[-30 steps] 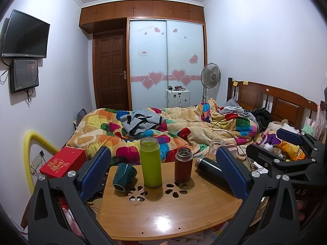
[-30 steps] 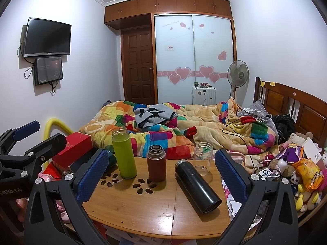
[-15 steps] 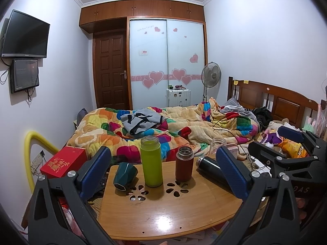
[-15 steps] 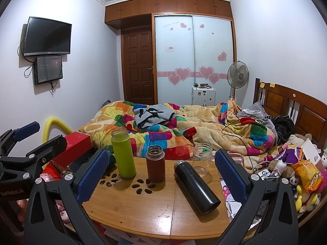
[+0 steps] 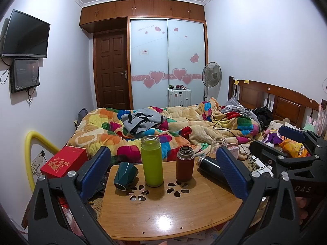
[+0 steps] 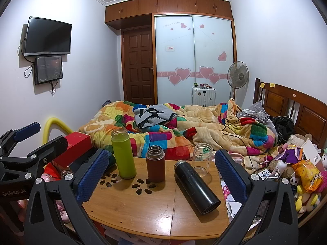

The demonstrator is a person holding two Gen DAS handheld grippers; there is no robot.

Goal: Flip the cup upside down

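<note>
Left wrist view: we see the left tongs (image 5: pixel 163 171) spread wide, holding nothing; the dark green cup (image 5: pixel 125 175) lies tipped on the worktop (image 5: pixel 167 210), far left, beside the green bottle (image 5: pixel 152 161).

Right wrist view: right tongs (image 6: pixel 161 173) wide, empty; black flask (image 6: pixel 196 185) lies on its side.

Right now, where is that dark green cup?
In the left wrist view, the dark green cup lies tipped on its side at the left edge of the wooden table, just left of the tall green bottle.
</note>
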